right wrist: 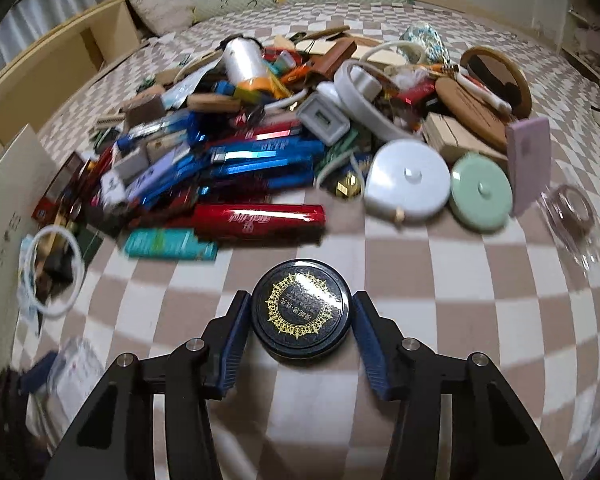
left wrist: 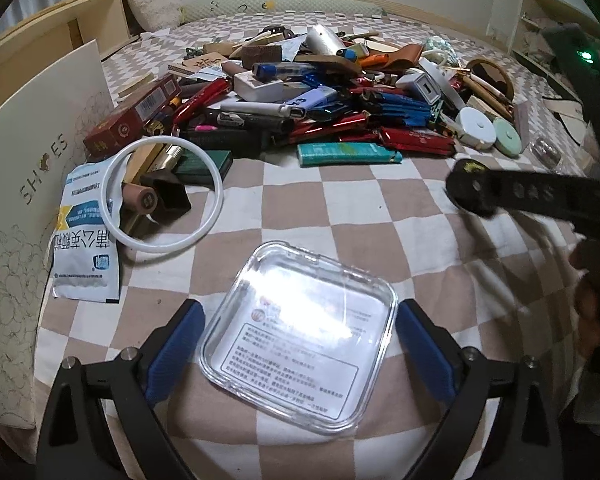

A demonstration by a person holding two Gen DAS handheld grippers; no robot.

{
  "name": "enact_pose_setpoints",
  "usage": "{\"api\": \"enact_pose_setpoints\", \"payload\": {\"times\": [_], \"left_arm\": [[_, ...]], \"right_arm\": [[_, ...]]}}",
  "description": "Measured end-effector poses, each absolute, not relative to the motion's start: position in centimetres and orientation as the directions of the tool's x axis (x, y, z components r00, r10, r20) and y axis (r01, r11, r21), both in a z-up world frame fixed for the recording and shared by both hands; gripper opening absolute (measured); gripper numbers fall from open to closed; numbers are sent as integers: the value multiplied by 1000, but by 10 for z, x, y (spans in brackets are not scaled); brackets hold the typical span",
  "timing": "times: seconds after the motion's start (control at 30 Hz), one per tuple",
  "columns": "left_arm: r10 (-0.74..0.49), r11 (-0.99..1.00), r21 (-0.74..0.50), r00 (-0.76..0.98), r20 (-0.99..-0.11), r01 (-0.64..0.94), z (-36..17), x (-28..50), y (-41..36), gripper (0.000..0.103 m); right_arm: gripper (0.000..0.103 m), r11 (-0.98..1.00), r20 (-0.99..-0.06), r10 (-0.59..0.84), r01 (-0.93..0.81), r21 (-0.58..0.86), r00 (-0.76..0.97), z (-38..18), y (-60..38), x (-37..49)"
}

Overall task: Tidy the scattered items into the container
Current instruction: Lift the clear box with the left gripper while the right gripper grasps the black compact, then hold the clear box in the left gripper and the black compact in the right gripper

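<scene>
Item count, bed top

2 grippers: left [left wrist: 296, 352] w/ jaws apart, right [right wrist: 300, 334] w/ jaws apart round the tin. 1 clear square container [left wrist: 300, 336]. 1 black round tin w/ gold pattern [right wrist: 300, 310]. 2 round tape-measure-type discs: 1 white [right wrist: 408, 178], 1 mint green [right wrist: 480, 196]. 1 white ring [left wrist: 162, 196]. 1 white/blue sachet [left wrist: 86, 248]. 1 teal flat box [left wrist: 348, 154]. 1 white shoe box [left wrist: 28, 168]. 1 pink slab [right wrist: 528, 160]. Red and blue foil sticks in the heap: too jumbled to count.
</scene>
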State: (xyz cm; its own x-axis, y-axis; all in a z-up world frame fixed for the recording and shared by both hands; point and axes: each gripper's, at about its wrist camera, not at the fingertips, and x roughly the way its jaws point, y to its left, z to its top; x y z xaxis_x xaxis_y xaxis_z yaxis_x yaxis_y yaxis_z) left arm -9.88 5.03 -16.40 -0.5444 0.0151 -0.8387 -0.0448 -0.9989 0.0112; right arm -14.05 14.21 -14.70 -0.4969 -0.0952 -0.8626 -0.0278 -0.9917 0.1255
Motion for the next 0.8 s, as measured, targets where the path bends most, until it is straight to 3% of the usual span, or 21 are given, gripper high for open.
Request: {"api": "enact_pose_setpoints", "payload": {"times": [0.27, 0.5, 0.8], "left_arm": [[40, -999, -20, -525, -850, -45, -162, -97, 41, 97], [50, -998, -20, -521, -852, -63, -159, -90, 40, 87], [72, -997, -55, -526, -847, -48, -155, -86, 33, 81]], "right_arm": [[50, -995, -873, -64, -39, 95, -484, -147, 130, -119], [50, -992, -871, -83, -41, 117, -484, -147, 117, -102], [50, -995, -863, -78, -10, 96, -499, -145, 96, -81]]}}
